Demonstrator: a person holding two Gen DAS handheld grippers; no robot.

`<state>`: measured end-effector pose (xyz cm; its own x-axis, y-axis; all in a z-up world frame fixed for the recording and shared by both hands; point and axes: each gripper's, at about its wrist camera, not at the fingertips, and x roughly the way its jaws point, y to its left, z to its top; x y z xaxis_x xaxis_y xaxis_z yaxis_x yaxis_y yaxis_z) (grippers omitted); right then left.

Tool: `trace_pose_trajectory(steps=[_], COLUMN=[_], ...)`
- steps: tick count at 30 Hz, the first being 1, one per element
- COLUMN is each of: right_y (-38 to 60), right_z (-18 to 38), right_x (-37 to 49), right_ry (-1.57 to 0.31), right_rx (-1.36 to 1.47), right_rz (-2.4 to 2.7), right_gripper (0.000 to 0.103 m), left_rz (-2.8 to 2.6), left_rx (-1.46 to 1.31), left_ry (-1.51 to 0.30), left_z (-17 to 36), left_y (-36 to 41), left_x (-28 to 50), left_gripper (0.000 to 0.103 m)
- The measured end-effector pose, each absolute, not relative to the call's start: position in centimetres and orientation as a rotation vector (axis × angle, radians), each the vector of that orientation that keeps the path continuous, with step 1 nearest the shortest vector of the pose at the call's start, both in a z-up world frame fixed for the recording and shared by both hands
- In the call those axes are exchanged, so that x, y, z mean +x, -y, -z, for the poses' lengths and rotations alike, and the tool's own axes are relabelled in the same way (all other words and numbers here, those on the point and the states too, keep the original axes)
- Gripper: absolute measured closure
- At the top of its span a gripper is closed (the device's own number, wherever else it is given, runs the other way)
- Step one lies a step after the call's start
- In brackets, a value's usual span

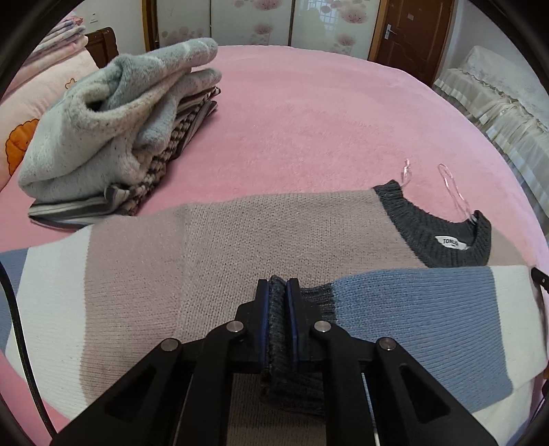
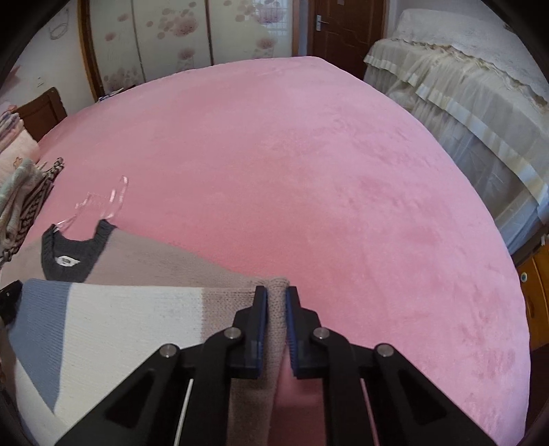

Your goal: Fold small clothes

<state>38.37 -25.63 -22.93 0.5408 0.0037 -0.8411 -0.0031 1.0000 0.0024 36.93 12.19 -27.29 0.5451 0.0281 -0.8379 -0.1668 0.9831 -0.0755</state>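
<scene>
Wide bed under a plush pink fleece blanket (image 2: 308,164), bare across its far half and right side. Near edge: colour-blocked knit sweater in taupe, white and blue with a dark grey ribbed collar (image 1: 212,247), spread flat, one blue-and-white sleeve folded across the body. Two clear hanger loops (image 1: 453,188) trailing from the collar onto the blanket. Towards the left edge of the bed, a stack of folded clothes topped by a fluffy pale grey-green sweater (image 1: 113,127). Pink printed pillow (image 1: 34,113) at the far left corner.

Left gripper (image 1: 278,291): fingers closed on the sleeve's dark grey ribbed cuff. Right gripper (image 2: 276,298): fingers pinched shut on a taupe fold at the sweater's right edge.

Beyond: floral sliding wardrobe doors (image 2: 178,37), brown wooden door (image 2: 343,31), furniture draped in cream lace cloth (image 2: 473,89) right of the bed.
</scene>
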Motion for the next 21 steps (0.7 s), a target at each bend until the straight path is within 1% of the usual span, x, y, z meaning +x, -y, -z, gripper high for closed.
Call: trace_pose_trajectory(steps=[6,9,10,11,12,13,14,15,16,19,21], right_y=[26.0,25.4,25.2,25.0,24.9,24.9,24.9,24.8,24.8,24.3,24.1], right_z=[24.3,23.9,23.4,22.9,22.5,22.0,21.1,20.6,19.6,17.5,16.4], right_x=[38.1,38.1,37.9,37.7,37.3,37.0,36.2,35.8,34.8,32.7,31.5], right_ry=[-0.995,-0.995,-0.994,-0.992,-0.991,-0.987,-0.972,-0.961,-0.937,-0.904,-0.9], right_rx=[0.011,-0.015,-0.029,-0.038,-0.043,-0.049,-0.053,-0.053,-0.058,-0.088,-0.086], right_rz=[0.015,0.027,0.029,0.028,0.029,0.029,0.026,0.024,0.018,0.012,0.002], right_gripper=[0.093,0.092,0.091,0.088,0.082,0.073,0.068,0.062,0.06,0.06,0.06], left_rz=[-0.114,-0.126,-0.13,-0.137,-0.146,-0.154,-0.16,-0.176,-0.193,-0.196,-0.196], left_rx=[-0.14,-0.125,-0.12,-0.113,-0.103,-0.096,-0.095,-0.091,-0.082,-0.077,-0.081], left_ry=[-0.978,-0.984,-0.987,-0.993,-1.0,-1.003,-1.001,-0.986,-0.962,-0.946,-0.936], left_z=[27.8,27.5,27.3,27.0,26.6,26.1,25.8,25.1,24.3,22.5,21.2], left_y=[-12.2,-11.9,-11.9,-12.0,-11.9,-12.0,-12.0,-12.0,-12.0,-11.9,-11.7], left_x=[36.7,36.9,36.8,36.7,36.6,36.4,36.1,35.7,35.0,33.8,32.7], left_gripper=[0.095,0.091,0.087,0.078,0.071,0.05,0.033,0.029,0.028,0.023,0.022])
